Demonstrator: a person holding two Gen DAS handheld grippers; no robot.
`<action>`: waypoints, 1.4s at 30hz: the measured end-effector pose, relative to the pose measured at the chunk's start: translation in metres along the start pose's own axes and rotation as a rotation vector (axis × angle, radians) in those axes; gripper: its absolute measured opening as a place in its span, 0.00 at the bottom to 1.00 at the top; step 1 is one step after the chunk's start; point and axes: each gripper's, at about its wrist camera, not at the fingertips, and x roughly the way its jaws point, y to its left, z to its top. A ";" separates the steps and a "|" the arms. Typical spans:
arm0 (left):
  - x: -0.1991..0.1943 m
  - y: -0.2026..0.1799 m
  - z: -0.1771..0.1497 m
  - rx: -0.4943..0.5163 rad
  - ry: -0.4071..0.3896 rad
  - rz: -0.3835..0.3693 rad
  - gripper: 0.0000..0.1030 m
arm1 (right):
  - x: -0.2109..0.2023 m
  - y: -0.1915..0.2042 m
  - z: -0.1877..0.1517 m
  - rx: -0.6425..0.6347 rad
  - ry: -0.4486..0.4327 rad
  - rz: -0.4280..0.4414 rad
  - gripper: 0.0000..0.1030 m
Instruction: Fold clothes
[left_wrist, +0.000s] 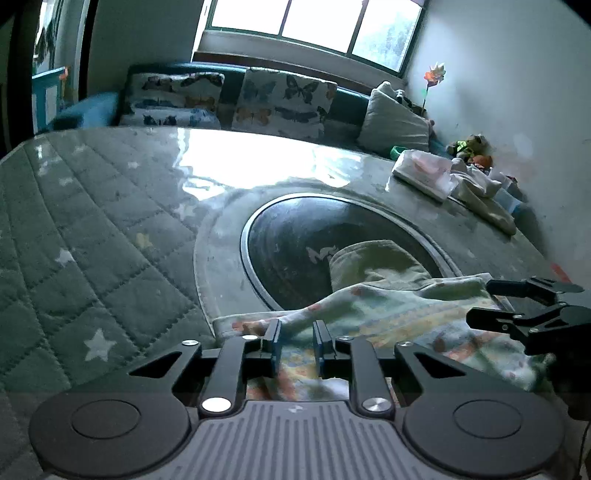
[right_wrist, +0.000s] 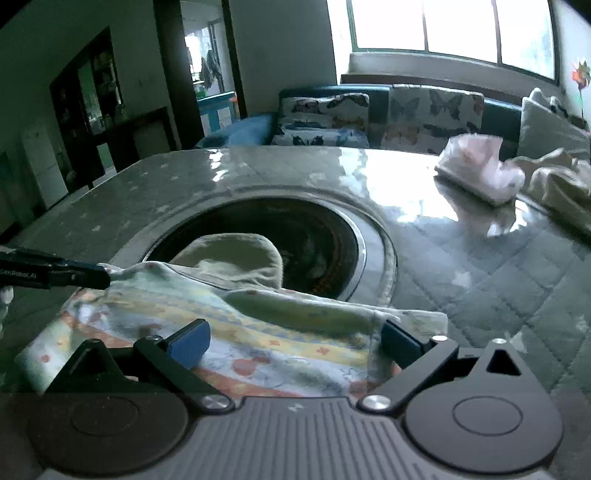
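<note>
A small patterned garment (left_wrist: 391, 317) with a plain greenish part lies at the table's near edge, partly over the dark round inset. My left gripper (left_wrist: 297, 341) has its fingers close together around a raised fold at the garment's left edge. In the right wrist view the garment (right_wrist: 229, 332) lies under my right gripper (right_wrist: 291, 341), whose blue-padded fingers (right_wrist: 188, 343) stand wide apart over it. The right gripper (left_wrist: 491, 302) shows at the right of the left view. The left gripper's finger (right_wrist: 74, 275) touches the garment's far left corner.
The table has a quilted star cover (left_wrist: 92, 236) under glossy plastic and a dark round inset (left_wrist: 295, 243). A folded pale cloth stack (right_wrist: 476, 173) and crumpled cream clothes (right_wrist: 561, 184) lie at the far right. A butterfly-cushion sofa (left_wrist: 273, 103) stands behind, under the window.
</note>
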 end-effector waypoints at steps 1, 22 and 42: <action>-0.006 -0.004 -0.001 0.008 -0.008 -0.006 0.20 | -0.005 0.004 0.000 -0.013 -0.006 0.010 0.97; -0.051 -0.046 -0.053 0.075 0.007 -0.085 0.21 | -0.042 0.076 -0.033 -0.242 -0.041 0.024 0.98; -0.028 -0.003 -0.038 -0.150 0.014 0.141 0.54 | -0.042 -0.032 -0.036 0.192 -0.008 -0.086 0.80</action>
